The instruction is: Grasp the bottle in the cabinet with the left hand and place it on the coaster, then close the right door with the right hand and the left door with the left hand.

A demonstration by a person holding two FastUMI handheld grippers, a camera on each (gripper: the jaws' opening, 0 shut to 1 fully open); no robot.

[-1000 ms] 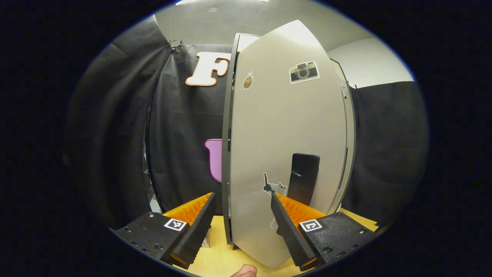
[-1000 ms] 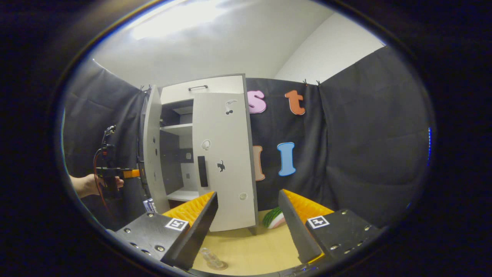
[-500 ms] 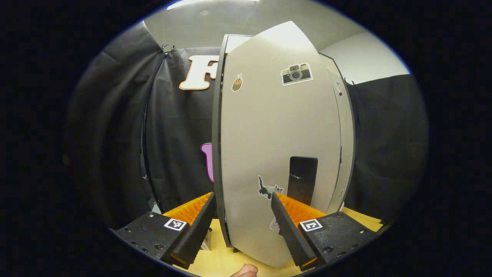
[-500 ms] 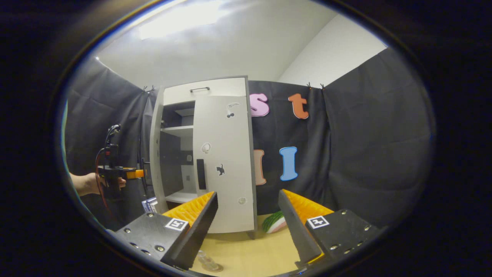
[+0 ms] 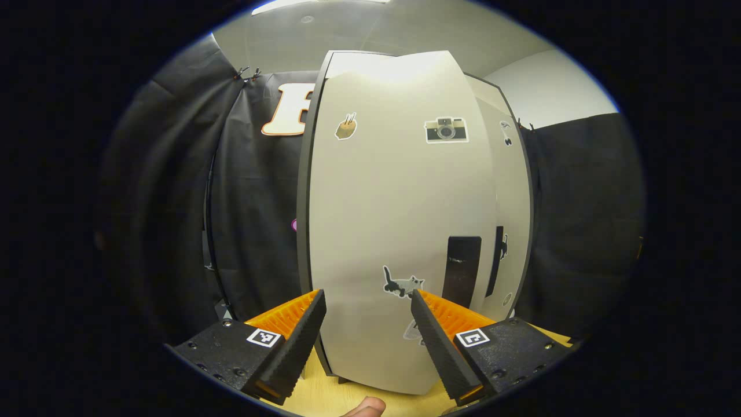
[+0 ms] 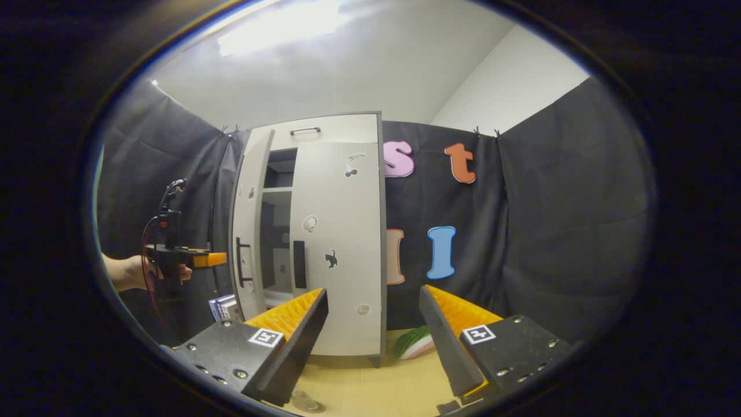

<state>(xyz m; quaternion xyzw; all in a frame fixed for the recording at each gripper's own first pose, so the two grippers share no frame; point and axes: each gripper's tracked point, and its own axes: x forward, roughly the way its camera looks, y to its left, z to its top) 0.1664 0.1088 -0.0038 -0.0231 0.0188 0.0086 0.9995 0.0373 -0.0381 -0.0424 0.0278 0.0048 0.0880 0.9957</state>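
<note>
Cabinet [image 6: 324, 174] stands at the back of a wooden table [image 6: 376, 388] in the right gripper view; its right door [image 6: 338, 255] looks shut, while its left door [image 6: 249, 231] hangs part open. In the left gripper view the left gripper [image 5: 366, 339], jaws spread and holding nothing, faces that door's outer panel close up; I cannot tell whether a fingertip touches it. The right gripper [image 6: 373, 341], also spread and empty, hovers well back. A glass shape at the bottom edge may be the bottle [image 6: 304, 401], though it is too cropped to confirm. Risks: a hard push could slam the door or rock the cabinet; an open finger could snag the dark handle [image 5: 461, 269].
</note>
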